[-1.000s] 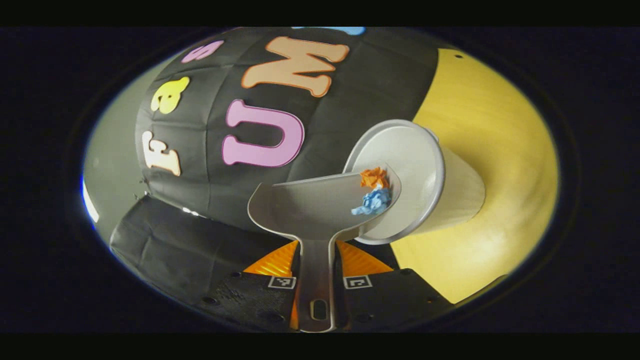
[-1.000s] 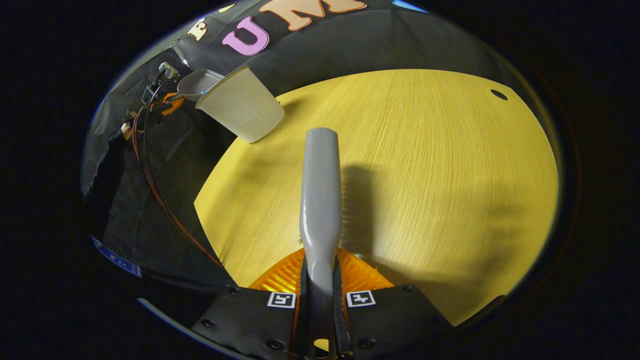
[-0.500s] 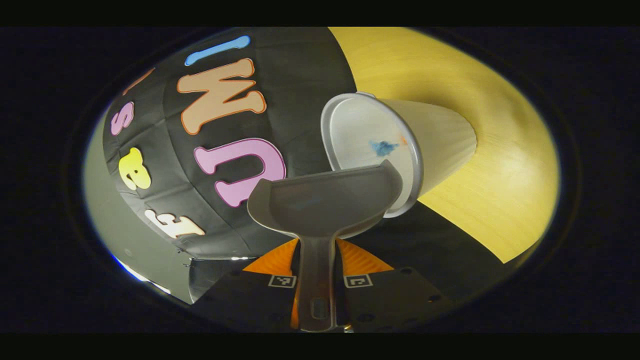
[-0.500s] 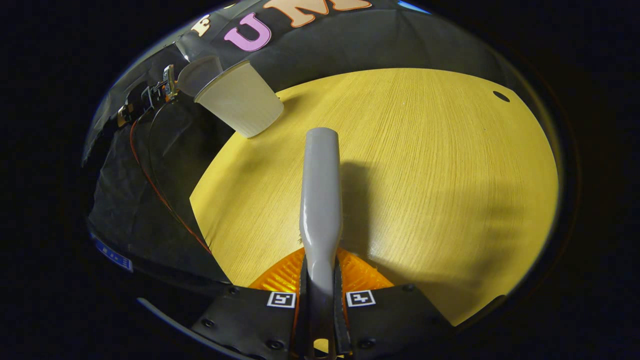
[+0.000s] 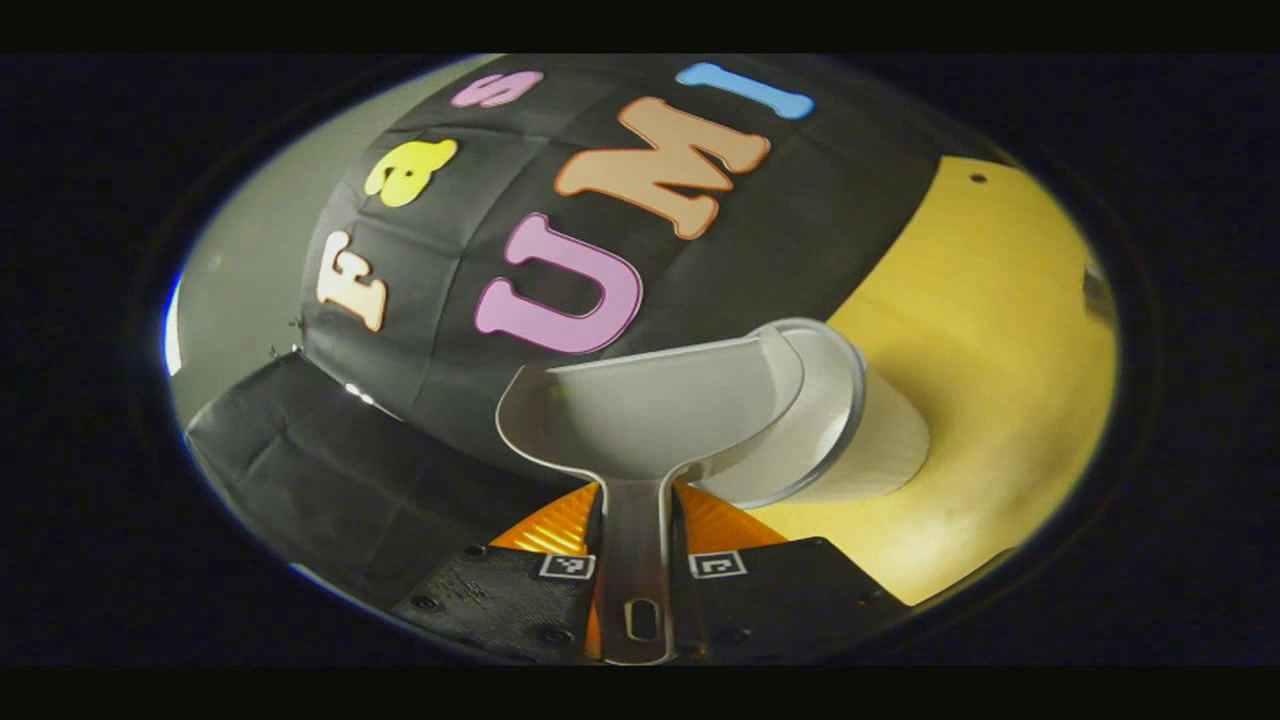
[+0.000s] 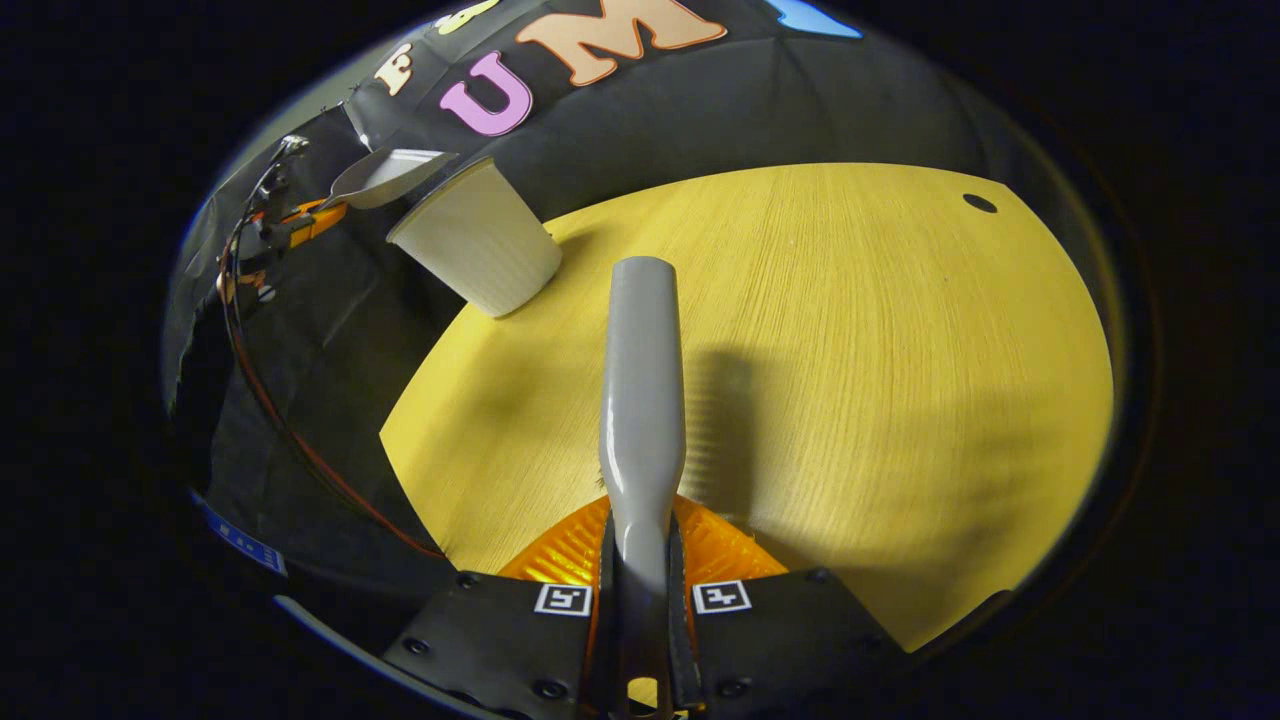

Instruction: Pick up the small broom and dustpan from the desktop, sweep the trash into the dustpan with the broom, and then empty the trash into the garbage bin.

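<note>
In the left gripper view my left gripper [image 5: 633,545] is shut on the handle of the grey dustpan [image 5: 650,405]. The pan is bare and hangs level over the rim of the pale garbage bin [image 5: 850,440], which stands on the yellow desktop [image 5: 990,350]. The bin's inside is hidden by the pan. In the right gripper view my right gripper [image 6: 640,560] is shut on the grey broom [image 6: 640,370], which points forward above the desktop [image 6: 850,380]. Far off at upper left the bin [image 6: 478,240] stands by the table corner, with the dustpan [image 6: 385,175] and the left gripper [image 6: 290,225] just left of its rim.
Black cloth covers the booth wall behind the bin and drapes beside the table's left edge [image 6: 300,380]. A red-and-black cable [image 6: 265,400] hangs down from the left gripper. A small dark hole [image 6: 979,203] marks the desktop's far right corner.
The orange and blue paper scraps slid off the dustpan into the bin as the pan tipped. The pan has since swung back level and is bare. The broom stays nearly still.
</note>
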`<move>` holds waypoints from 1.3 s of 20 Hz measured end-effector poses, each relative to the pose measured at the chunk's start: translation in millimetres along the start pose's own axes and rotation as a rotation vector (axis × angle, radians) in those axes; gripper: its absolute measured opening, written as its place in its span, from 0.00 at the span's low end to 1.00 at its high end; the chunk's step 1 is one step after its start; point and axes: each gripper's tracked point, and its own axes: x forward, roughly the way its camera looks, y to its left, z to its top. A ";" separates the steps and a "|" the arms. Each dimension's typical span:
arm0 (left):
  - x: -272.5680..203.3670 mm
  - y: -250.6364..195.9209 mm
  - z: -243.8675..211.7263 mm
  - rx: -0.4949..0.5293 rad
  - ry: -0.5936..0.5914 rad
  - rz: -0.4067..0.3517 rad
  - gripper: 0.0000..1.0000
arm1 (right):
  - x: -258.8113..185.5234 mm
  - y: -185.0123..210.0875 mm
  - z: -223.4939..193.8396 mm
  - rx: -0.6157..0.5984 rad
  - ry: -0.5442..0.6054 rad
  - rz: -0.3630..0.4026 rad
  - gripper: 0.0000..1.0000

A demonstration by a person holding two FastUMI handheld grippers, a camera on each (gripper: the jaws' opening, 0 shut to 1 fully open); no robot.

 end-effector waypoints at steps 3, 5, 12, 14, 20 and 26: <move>-29.1 -47.2 25.6 -0.171 -0.062 -0.099 0.19 | -5.5 -1.0 9.6 0.051 -0.074 -0.041 0.22; -47.1 -86.0 44.2 -0.259 -0.101 -0.169 0.19 | -11.5 -4.8 21.9 0.075 -0.145 -0.093 0.22; -106.4 -221.5 67.4 -0.531 -0.108 -0.395 0.22 | -47.2 -11.6 48.6 0.154 -0.318 -0.313 0.22; -114.9 -252.1 58.5 -0.558 -0.058 -0.444 0.19 | -47.0 -17.4 49.8 0.155 -0.301 -0.390 0.22; -122.9 -347.9 0.3 -0.534 0.127 -0.552 0.20 | -35.7 -27.6 27.4 0.149 -0.120 -0.503 0.22; -125.8 -378.5 -31.3 -0.502 0.253 -0.594 0.21 | -49.4 -23.3 30.8 0.129 0.040 -0.581 0.22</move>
